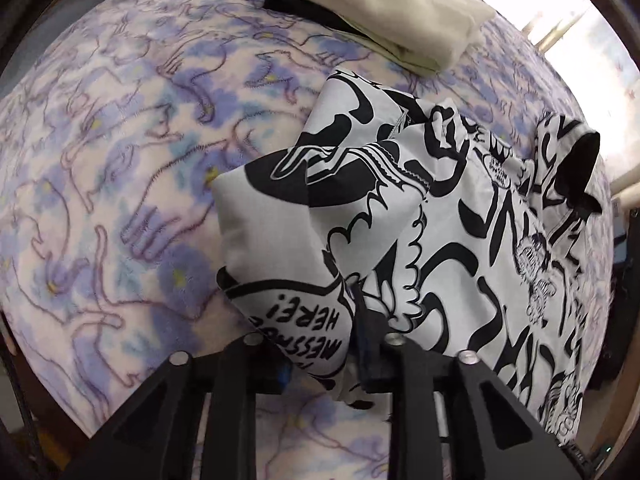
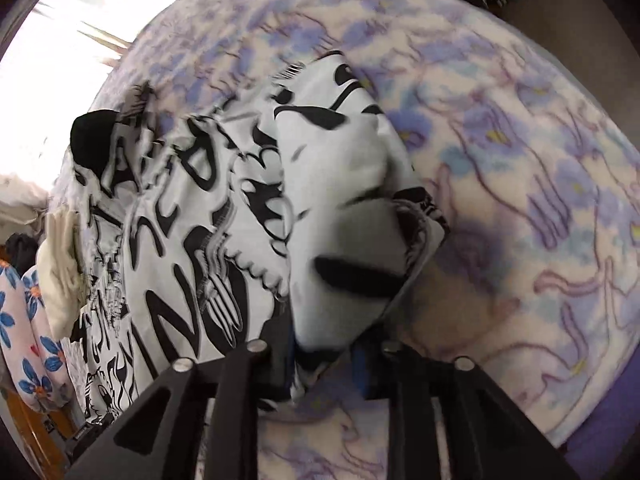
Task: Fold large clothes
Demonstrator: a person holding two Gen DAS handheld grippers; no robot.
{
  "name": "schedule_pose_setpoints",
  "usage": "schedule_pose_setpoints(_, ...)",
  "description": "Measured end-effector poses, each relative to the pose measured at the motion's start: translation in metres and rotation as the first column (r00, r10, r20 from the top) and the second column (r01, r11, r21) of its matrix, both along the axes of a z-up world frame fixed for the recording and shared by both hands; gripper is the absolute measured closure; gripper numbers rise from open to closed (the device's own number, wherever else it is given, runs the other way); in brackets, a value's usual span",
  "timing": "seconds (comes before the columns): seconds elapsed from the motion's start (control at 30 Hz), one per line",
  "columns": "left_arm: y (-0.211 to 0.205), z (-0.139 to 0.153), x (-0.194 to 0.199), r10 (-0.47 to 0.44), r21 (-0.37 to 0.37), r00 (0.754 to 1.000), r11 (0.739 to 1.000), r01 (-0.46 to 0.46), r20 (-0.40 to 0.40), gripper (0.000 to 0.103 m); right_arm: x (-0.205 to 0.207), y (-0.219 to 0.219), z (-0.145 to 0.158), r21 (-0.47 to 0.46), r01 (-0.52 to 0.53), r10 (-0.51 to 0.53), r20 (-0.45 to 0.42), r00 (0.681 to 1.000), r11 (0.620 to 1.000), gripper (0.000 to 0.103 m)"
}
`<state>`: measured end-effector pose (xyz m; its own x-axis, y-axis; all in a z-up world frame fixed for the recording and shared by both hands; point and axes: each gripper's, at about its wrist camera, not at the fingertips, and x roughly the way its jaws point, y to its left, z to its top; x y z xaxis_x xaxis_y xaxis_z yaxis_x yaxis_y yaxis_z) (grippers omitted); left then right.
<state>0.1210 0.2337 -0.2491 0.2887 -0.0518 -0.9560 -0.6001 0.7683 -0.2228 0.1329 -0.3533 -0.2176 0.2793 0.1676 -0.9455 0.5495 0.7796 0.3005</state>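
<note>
Closest in, the black two-finger left gripper [image 1: 352,344] pinches a bunched corner of the large white cotton garment with black comic-style print [image 1: 440,216]; the fabric with the lettered speech bubble folds between its narrowed fingers. The garment's corner rises off the fleecy blanket with lilac and blue flower pattern [image 1: 120,160] that covers the bed, while the rest of it trails away to the right and lies flat on that blanket. Its black collar [image 1: 580,168] sits at the far right end.

The black two-finger right gripper [image 2: 324,360] likewise clamps a gathered corner of the same garment [image 2: 192,208], cloth pressed between its fingers and lifted above the blanket [image 2: 540,160]. From this side the garment spreads away to the left, with the collar [image 2: 94,136] at its far edge. The picture here is smeared with blur, so the print is hard to read.

Beyond the garment, at the top of the left wrist view, a folded cream-coloured cloth [image 1: 392,12] rests on a folded black cloth [image 1: 300,4], both on the blanket and apart from the garment. At the left edge of the right wrist view is a pink fabric with blue flowers [image 2: 28,340].
</note>
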Motion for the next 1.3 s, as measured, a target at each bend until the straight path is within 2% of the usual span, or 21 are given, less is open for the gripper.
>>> schedule_pose_setpoints(0.1, -0.006, 0.011, -0.003, -0.051, 0.049, 0.998, 0.997, 0.052, -0.033, 0.070, -0.007, 0.001, 0.008, -0.024, -0.017, 0.016, -0.037, 0.999, 1.000, 0.075)
schedule_pose_setpoints(0.2, -0.022, 0.024, -0.016, -0.121, 0.129, 0.990, 0.983, 0.129, -0.068, 0.070, -0.023, 0.016, 0.023, -0.070, -0.102, 0.099, -0.047, 0.994, 0.992, 0.075)
schedule_pose_setpoints(0.33, -0.044, 0.050, -0.024, -0.211, 0.205, 0.977, 0.956, 0.209, -0.013, 0.070, -0.020, 0.050, 0.047, -0.165, -0.264, 0.266, -0.008, 0.964, 0.950, 0.075)
schedule_pose_setpoints(0.43, -0.070, 0.059, -0.005, -0.314, 0.241, 0.949, 0.924, 0.296, 0.041, 0.067, 0.005, 0.080, 0.055, -0.210, -0.373, 0.391, 0.050, 0.919, 0.904, 0.075)
schedule_pose_setpoints(0.5, -0.084, 0.057, 0.013, -0.365, 0.257, 0.930, 0.904, 0.341, 0.051, 0.067, 0.021, 0.094, 0.053, -0.214, -0.419, 0.444, 0.080, 0.893, 0.882, 0.075)
schedule_pose_setpoints(0.6, -0.103, 0.044, 0.042, -0.417, 0.238, 0.905, 0.890, 0.389, 0.080, 0.067, 0.044, 0.111, 0.042, -0.189, -0.466, 0.491, 0.113, 0.864, 0.864, 0.075)
schedule_pose_setpoints(0.77, -0.119, 0.006, 0.073, -0.438, 0.188, 0.897, 0.887, 0.423, 0.049, 0.067, 0.080, 0.136, 0.010, -0.191, -0.521, 0.545, 0.106, 0.832, 0.832, 0.075)
schedule_pose_setpoints(0.9, -0.118, -0.026, 0.101, -0.428, 0.187, 0.903, 0.889, 0.418, 0.017, 0.067, 0.110, 0.143, -0.014, -0.211, -0.525, 0.551, 0.091, 0.829, 0.825, 0.075)
schedule_pose_setpoints(1.0, -0.115, -0.038, 0.119, -0.432, 0.210, 0.901, 0.884, 0.418, 0.026, 0.067, 0.136, 0.137, -0.028, -0.210, -0.495, 0.521, 0.087, 0.849, 0.843, 0.075)
schedule_pose_setpoints(1.2, -0.121, -0.048, 0.163, -0.487, 0.289, 0.873, 0.841, 0.458, 0.036, 0.062, 0.179, 0.130, -0.039, -0.214, -0.464, 0.491, 0.096, 0.866, 0.860, 0.075)
schedule_pose_setpoints(1.3, -0.119, -0.043, 0.184, -0.476, 0.256, 0.879, 0.853, 0.455, 0.027, 0.062, 0.190, 0.129, -0.039, -0.203, -0.465, 0.489, 0.092, 0.867, 0.862, 0.075)
